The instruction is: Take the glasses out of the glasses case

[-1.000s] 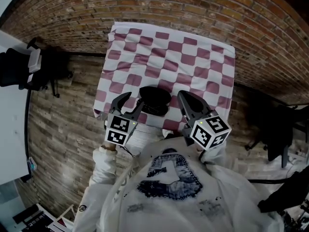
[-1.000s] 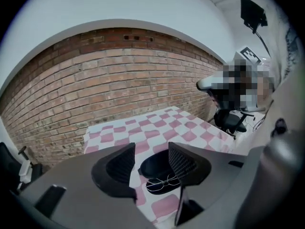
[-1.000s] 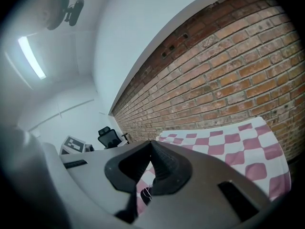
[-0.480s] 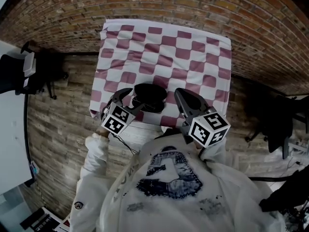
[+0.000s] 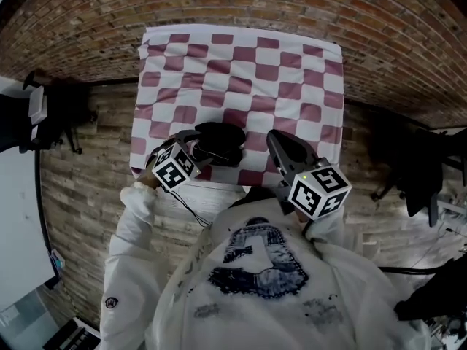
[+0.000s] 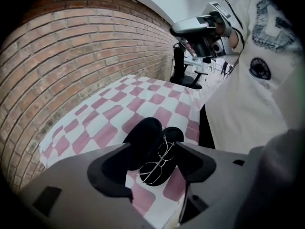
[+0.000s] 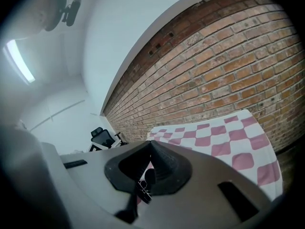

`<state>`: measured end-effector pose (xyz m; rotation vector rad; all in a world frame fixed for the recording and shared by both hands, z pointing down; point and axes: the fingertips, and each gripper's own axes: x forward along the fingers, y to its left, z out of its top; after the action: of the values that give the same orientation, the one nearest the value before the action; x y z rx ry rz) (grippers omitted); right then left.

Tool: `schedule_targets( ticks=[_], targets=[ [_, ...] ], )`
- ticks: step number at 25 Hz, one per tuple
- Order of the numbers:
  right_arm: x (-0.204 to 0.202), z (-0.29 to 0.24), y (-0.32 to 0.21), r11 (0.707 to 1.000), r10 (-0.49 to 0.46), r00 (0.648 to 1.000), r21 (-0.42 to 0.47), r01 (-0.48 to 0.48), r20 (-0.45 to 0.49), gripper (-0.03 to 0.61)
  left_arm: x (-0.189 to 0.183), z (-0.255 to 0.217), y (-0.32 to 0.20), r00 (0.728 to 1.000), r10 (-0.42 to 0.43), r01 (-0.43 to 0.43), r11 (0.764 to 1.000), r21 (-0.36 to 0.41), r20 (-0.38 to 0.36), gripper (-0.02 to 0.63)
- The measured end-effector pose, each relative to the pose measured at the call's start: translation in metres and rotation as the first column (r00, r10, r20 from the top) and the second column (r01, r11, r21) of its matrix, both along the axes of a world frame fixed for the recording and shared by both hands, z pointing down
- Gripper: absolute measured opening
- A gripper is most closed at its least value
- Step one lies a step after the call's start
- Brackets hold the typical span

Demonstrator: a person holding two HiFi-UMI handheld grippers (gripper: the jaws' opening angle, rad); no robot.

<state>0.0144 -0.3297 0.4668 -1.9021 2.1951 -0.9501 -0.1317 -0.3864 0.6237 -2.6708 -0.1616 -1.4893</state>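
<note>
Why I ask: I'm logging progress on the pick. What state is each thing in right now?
case: open, lying on the cloth.
glasses: inside the case, not gripped.
left tool: open, jaws just opened wide; the case shows ahead between them, untouched.
right tool: shut, empty.
cloth: spread flat.
</note>
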Motion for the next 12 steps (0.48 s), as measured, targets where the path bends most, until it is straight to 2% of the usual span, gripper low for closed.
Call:
schedule_targets(
  ticks=[5,12],
  targets=[
    [0.009,0.003,0.004,1.000,0.024,1.000,-0.009,-0.024,0.002,0.014,-0.002,0.017,0.005,0.995,0.081,-0.080,0.997,-0.012,0.065,0.302],
    [0.018,0.005,0.009,0.998,0.052,0.999,-0.021,-0.052,0.002,0.014,-0.005,0.037,0.013,0.966,0.212,-0.212,0.977,-0.016,0.147,0.268]
  ],
)
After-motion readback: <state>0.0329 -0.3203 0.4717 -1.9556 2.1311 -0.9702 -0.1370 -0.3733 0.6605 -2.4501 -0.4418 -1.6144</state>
